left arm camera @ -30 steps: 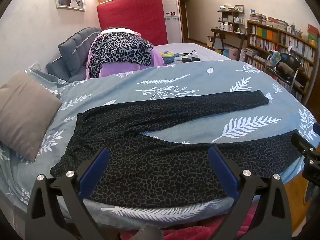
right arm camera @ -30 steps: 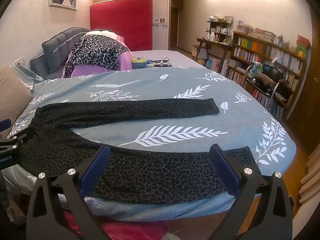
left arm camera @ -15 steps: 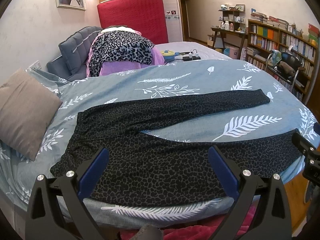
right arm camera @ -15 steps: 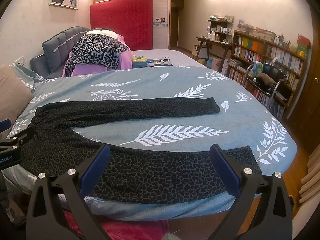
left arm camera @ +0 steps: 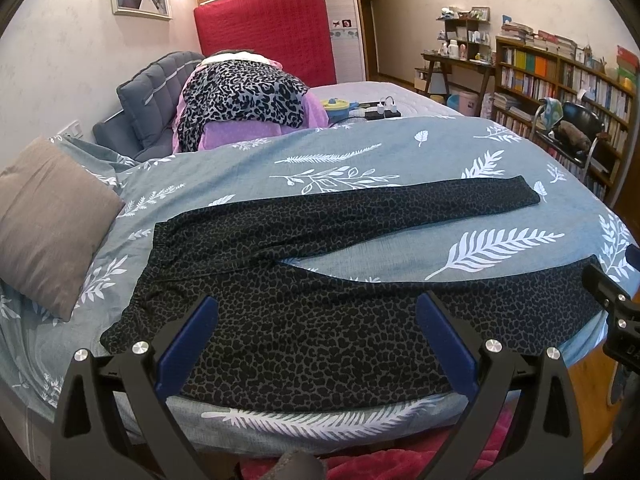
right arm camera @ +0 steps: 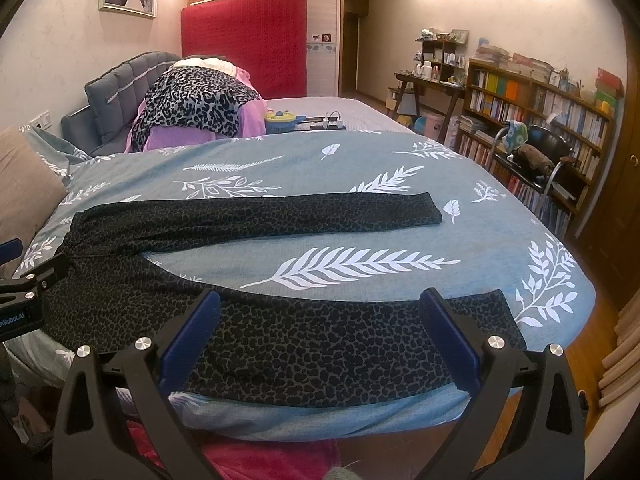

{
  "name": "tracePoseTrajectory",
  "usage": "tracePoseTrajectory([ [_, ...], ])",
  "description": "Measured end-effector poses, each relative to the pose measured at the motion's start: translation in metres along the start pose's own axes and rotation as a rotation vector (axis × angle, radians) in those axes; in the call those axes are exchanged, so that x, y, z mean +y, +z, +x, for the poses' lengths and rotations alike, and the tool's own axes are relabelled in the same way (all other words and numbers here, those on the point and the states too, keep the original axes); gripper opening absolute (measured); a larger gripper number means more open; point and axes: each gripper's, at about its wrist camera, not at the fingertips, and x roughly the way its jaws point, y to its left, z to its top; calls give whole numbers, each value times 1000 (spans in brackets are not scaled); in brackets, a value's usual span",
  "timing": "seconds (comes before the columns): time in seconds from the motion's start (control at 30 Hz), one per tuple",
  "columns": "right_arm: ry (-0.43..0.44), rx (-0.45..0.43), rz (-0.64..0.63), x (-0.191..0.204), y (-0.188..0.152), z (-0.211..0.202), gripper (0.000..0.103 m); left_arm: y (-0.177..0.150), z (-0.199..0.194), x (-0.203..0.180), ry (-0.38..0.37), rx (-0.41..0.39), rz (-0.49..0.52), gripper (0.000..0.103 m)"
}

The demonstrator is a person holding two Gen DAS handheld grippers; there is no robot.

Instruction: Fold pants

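Pants (left arm camera: 320,320): 1 dark leopard-print pair, flat on the bed (left arm camera: 360,168); 2 legs spread apart, 1 along the near edge, waistband toward the pillow side.
Left gripper (left arm camera: 316,340): 2 blue fingers wide apart, holding nothing, over the near leg.
Right gripper (right arm camera: 318,336): 2 fingers wide apart, holding nothing.
Pillow (left arm camera: 48,224): 1, brown, at the left edge.

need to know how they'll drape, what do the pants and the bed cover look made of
Pants: thin soft knit, likely stretchy, matte; they lie limp and flat with a gathered elastic waist.
Bed cover: woven cotton-like cloth, matte, with printed white leaves and soft creases at the edge.
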Motion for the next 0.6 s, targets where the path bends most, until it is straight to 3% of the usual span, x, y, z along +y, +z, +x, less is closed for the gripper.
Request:
tracePoseTrajectory([
  [0.6,7,9,8,-1,-5,9,101,-1,0,-1,2,3,-1,98],
])
